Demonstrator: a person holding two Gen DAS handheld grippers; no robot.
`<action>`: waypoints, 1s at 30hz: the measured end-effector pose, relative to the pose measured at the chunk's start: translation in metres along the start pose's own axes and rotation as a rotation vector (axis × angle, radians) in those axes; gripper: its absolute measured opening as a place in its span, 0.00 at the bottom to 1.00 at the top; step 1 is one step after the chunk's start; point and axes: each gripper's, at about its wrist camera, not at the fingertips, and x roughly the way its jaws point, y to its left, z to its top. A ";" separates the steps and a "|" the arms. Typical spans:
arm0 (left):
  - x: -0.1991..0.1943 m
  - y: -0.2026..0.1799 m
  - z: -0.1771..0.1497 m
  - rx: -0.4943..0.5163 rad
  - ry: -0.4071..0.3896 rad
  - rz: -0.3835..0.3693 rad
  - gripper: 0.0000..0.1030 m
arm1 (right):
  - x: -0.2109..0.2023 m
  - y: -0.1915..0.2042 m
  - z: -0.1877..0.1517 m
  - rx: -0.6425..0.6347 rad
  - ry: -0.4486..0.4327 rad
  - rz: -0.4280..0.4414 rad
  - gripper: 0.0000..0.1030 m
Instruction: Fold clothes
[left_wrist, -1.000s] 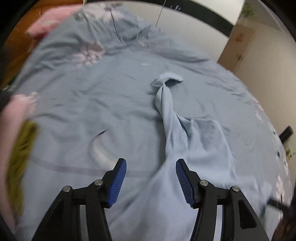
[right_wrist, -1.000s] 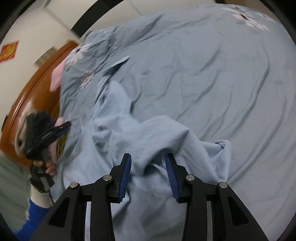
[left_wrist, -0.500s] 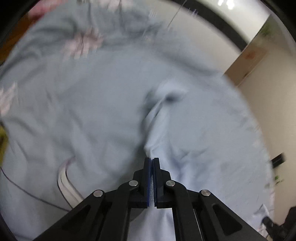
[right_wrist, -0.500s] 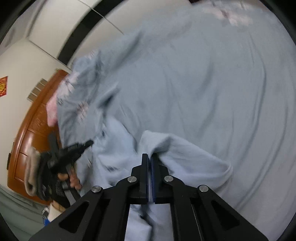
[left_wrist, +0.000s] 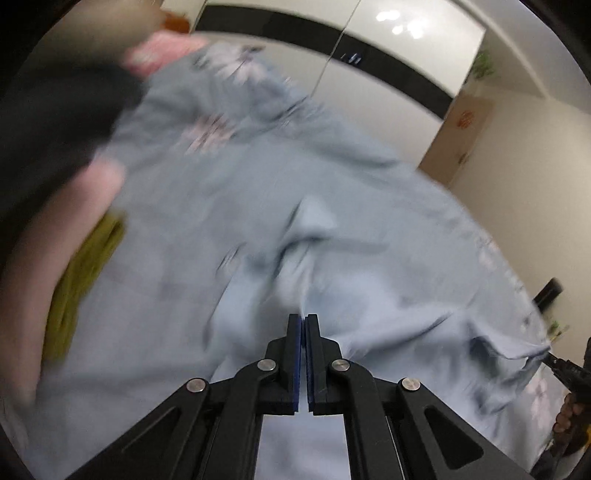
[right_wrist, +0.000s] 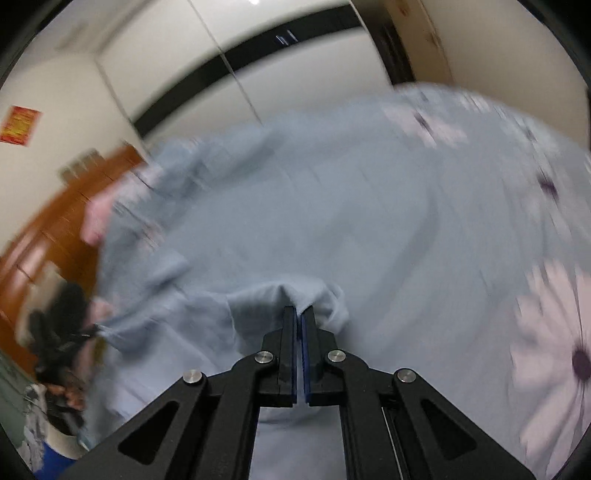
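Pale-blue garment (left_wrist: 369, 295) is clamped at two edges by left hand-held gripper (left_wrist: 303, 316) and right hand-held gripper (right_wrist: 298, 309), bunched above bed (right_wrist: 388, 229); no fold is made yet.

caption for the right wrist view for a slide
Right claw shut on a pale blue garment, lifting it above the floral bedsheet.

Left wrist view: sat behind the left gripper (left_wrist: 303, 322), looked forward and down along its fingers over the bed (left_wrist: 207, 206), close to the light blue garment (left_wrist: 388, 295); white wall panels (left_wrist: 369, 92) beyond.
Right wrist view: sat behind the right gripper (right_wrist: 298, 314), low over the bed (right_wrist: 406, 221), facing the wooden headboard (right_wrist: 55, 229) and wall.
Shared: both took in the garment (right_wrist: 258, 306) and bedsheet; each caught the other gripper at frame edge (left_wrist: 569, 373) (right_wrist: 62, 343).
Focus: both blurred.
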 end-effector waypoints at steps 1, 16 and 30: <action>0.000 0.002 -0.009 -0.009 0.014 0.002 0.02 | 0.003 -0.014 -0.008 0.028 0.013 -0.026 0.02; -0.025 0.009 -0.008 0.098 0.067 0.065 0.12 | -0.006 -0.038 -0.001 -0.094 0.105 -0.183 0.15; 0.152 -0.068 0.089 0.278 0.288 0.016 0.53 | 0.167 0.115 0.068 -0.311 0.341 0.160 0.51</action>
